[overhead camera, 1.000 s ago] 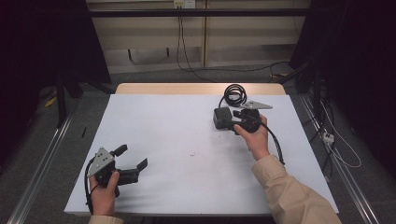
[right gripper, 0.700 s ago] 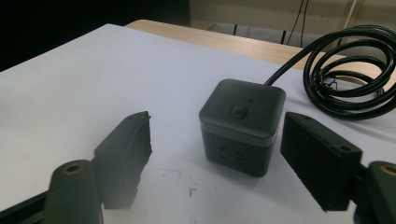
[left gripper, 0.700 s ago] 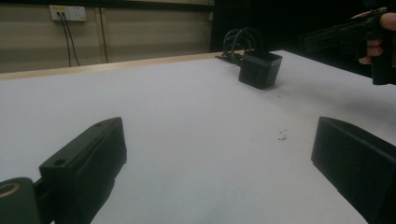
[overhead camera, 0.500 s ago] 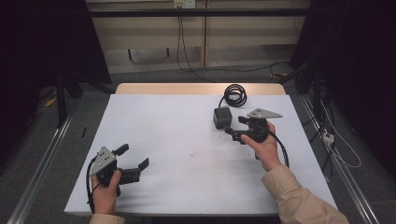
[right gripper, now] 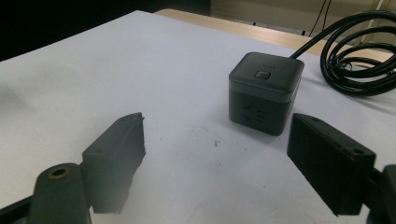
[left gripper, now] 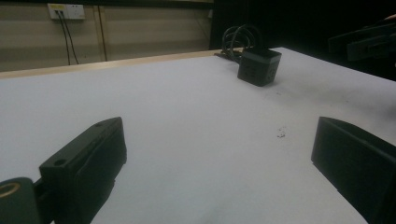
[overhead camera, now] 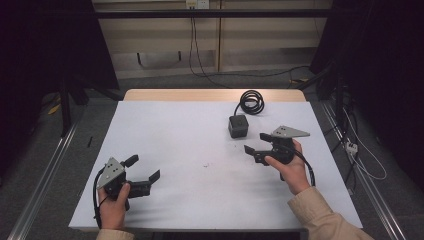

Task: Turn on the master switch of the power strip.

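One dark grey cube-shaped plastic power socket (overhead camera: 238, 126) sits on white tabletop (overhead camera: 175, 140), coiled black cable (overhead camera: 251, 101) behind. Right gripper (overhead camera: 254, 145) nearer, just beside cube, jaws just opening, wide, empty. Left gripper (overhead camera: 144, 169) well apart, wide, empty.

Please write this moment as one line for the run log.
right claw: open, jaws just opened, nothing between, near cube power strip | left claw: open, empty | strip: on table, coiled cable behind
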A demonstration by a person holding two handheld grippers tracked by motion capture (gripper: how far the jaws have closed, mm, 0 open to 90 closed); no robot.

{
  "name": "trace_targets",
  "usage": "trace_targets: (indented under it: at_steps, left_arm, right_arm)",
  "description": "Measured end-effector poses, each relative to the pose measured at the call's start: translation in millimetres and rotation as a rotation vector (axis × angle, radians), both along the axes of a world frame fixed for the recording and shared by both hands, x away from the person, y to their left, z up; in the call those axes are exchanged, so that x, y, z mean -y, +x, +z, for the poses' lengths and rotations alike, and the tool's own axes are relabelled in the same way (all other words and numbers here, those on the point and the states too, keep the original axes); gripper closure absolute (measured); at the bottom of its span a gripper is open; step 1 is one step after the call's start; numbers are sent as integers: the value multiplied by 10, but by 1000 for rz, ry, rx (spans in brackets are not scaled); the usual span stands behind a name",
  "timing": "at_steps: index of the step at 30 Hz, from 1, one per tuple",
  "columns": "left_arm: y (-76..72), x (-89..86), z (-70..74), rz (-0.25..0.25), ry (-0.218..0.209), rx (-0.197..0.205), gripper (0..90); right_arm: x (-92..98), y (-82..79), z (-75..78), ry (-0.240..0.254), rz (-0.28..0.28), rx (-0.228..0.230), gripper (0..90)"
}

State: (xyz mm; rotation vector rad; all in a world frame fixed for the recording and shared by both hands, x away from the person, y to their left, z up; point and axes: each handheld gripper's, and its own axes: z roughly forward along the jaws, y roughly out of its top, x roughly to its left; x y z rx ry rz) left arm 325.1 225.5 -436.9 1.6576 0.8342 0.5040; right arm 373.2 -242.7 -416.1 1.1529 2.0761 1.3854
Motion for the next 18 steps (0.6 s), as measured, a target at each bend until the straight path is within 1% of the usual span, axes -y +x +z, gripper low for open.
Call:
trace_targets:
  at_steps: [3, 6, 10, 12, 18]
  left_arm:
    - [3, 6, -1, 0, -2, 0, 30]
    - [4, 6, -1, -2, -1, 1, 30]
    - [2, -2, -1, 2, -3, -1, 29]
    - [1, -4, 2, 4, -2, 1, 29]
    - [-2, -4, 1, 1, 2, 2, 29]
  right_arm:
    - [19, -47, -15, -5, 2, 0, 186]
    - [43, -98, -37, -24, 5, -5, 186]
    - [76, -170, -66, -14, 10, -3, 183]
    - [92, -205, -77, -22, 14, 4, 181]
    - [131, -318, -124, -40, 26, 5, 179]
